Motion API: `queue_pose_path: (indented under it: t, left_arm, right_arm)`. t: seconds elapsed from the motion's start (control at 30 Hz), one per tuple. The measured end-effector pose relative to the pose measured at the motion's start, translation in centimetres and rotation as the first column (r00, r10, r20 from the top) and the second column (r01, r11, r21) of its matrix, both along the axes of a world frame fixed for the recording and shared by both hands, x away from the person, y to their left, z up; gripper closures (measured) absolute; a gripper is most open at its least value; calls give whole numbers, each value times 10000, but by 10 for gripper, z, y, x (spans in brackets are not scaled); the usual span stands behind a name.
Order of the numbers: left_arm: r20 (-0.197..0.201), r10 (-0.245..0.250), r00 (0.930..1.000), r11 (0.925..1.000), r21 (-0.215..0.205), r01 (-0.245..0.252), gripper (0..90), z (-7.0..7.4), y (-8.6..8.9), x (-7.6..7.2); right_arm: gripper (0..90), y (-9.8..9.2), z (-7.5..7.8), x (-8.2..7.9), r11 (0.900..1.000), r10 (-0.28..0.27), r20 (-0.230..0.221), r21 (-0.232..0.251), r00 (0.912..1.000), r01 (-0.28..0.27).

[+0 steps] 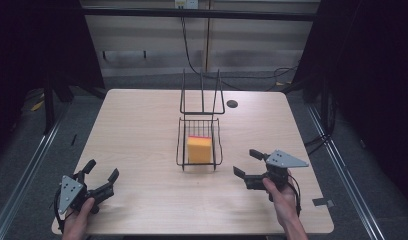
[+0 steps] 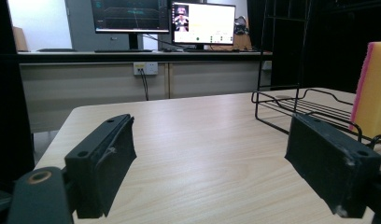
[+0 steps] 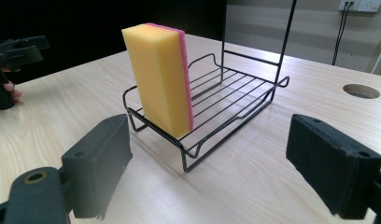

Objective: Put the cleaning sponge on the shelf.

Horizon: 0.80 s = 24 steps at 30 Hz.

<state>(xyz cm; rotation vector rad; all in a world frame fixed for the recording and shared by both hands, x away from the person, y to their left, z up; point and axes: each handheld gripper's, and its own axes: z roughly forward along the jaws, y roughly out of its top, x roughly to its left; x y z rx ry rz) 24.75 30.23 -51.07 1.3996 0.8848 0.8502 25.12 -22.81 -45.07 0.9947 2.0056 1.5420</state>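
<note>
- Nearest the camera, low in the high view, both tools hovered over the desk (image 1: 142, 130), largest thing in frame.
- Wire rack (image 1: 199, 142) stood at frame centre, with a yellow sponge (image 1: 199, 149) upright on edge inside its near end.
- Left hand-held gripper (image 1: 103, 175), lower left, was released, jaws wide apart.
- Right hand-held gripper (image 1: 248, 162), lower right, was likewise released, empty.

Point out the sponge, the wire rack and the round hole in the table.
sponge (image 3: 157, 77): right gripper view, on its yellow broad face.
wire rack (image 3: 235, 95): right gripper view, on the floor wires behind the sponge.
round hole (image 1: 232, 103): high view, on its dark middle.
</note>
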Motion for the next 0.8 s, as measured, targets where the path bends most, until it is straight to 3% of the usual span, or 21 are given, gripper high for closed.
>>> queue_pose_path:
  t: [0.17, 0.33, 0.4, 0.57, 0.63, 0.7, 0.8]
  left_arm:
    - [2, 0, 10000, 10000, 1, 0, 153, 0, 0, 0]
    - [-4, -7, 10000, 10000, -7, 7, 153, 0, 0, 0]
    - [-4, -7, 10000, 10000, -9, 7, 153, 0, 0, 0]
    - [1, -26, 10000, 10000, -59, 26, 152, 0, 0, 0]
    - [-4, -14, 10000, 10000, -28, 14, 153, 0, 0, 0]
    - [17, 34, 10000, 10000, 45, -34, 151, 0, 0, 0]
    - [23, 38, 10000, 10000, 40, -38, 152, 0, 0, 0]
  right_arm:
    - [136, -4, -8, -8, 9990, -389, 104, -237, 9992, 391]
    - [136, -9, -23, -18, 9966, -803, 106, -166, 9967, 804]
    - [137, -13, -31, -23, 9932, -1158, 242, -79, 9930, 1161]
    - [138, -18, -42, -27, 9896, -1439, 317, 63, 9891, 1438]
    - [138, -20, -52, -29, 9838, -1794, 317, 43, 9833, 1794]
    - [140, -20, -54, -30, 9824, -1866, 249, 82, 9821, 1864]
    - [140, -21, -54, -32, 9835, -1811, 620, 95, 9815, 1808]
